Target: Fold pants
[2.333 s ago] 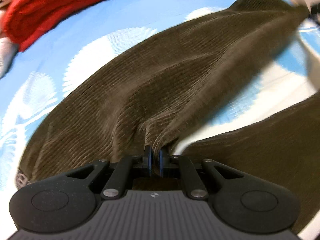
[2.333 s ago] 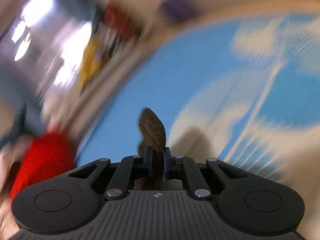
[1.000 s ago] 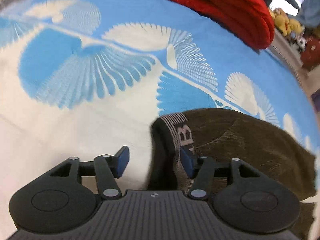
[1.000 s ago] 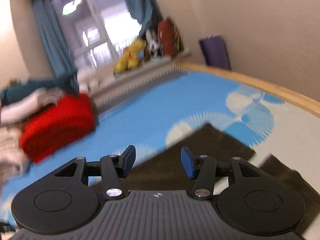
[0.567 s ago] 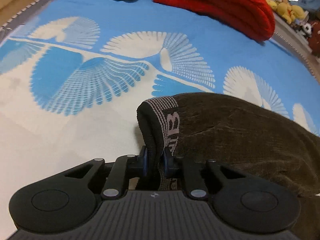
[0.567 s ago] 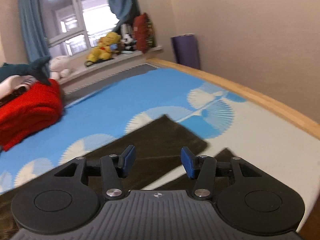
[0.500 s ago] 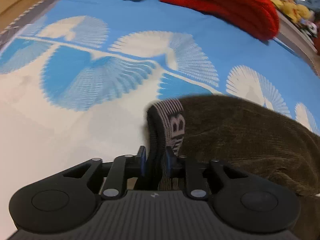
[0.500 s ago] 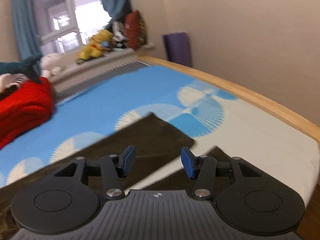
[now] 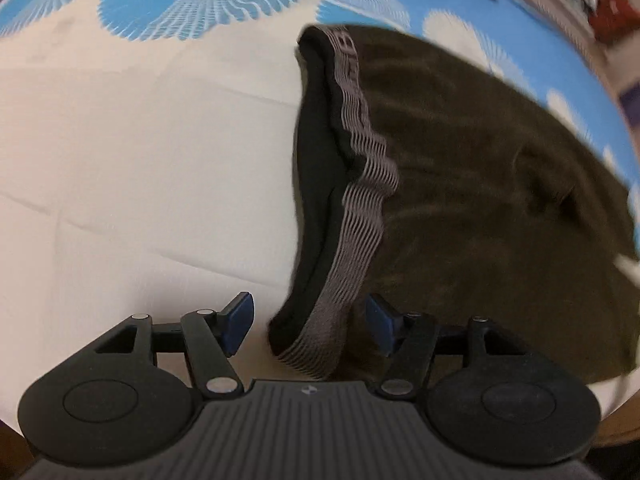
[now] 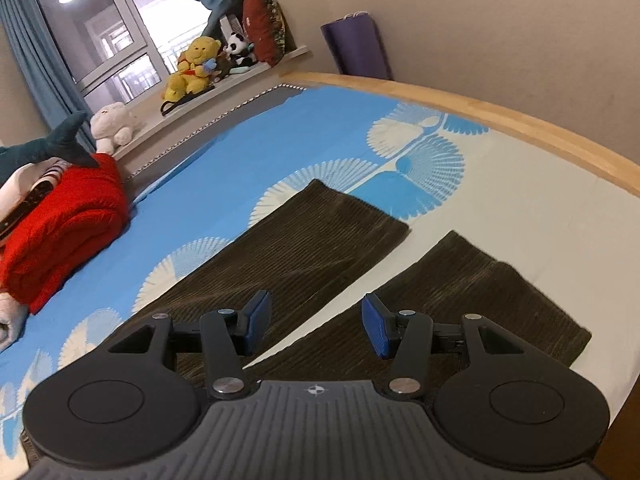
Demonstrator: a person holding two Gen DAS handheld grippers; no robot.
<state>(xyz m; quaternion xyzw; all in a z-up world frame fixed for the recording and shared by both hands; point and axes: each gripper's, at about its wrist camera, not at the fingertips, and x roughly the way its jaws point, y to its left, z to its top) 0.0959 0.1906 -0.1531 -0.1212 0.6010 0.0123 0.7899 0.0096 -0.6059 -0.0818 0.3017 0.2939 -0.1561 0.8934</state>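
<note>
Dark brown corduroy pants (image 9: 480, 184) lie flat on the blue-and-white bedspread (image 9: 140, 168). Their grey striped waistband (image 9: 360, 160) runs from the top of the left wrist view down to my left gripper (image 9: 308, 322), which is open with the near waistband end lying between its fingers. In the right wrist view the two pant legs lie apart: the far leg (image 10: 312, 240) and the near leg (image 10: 460, 292). My right gripper (image 10: 316, 322) is open and empty, above the gap between the legs.
A folded red blanket (image 10: 60, 232) lies at the left on the bed. Stuffed toys (image 10: 192, 68) sit on the window sill. The wooden bed edge (image 10: 520, 128) runs along the right. A purple roll (image 10: 356, 48) leans on the wall.
My left gripper was shut on the waistband half a second ago and has now opened, letting it lie on the bed. My right gripper stayed open and shifted slightly over the legs.
</note>
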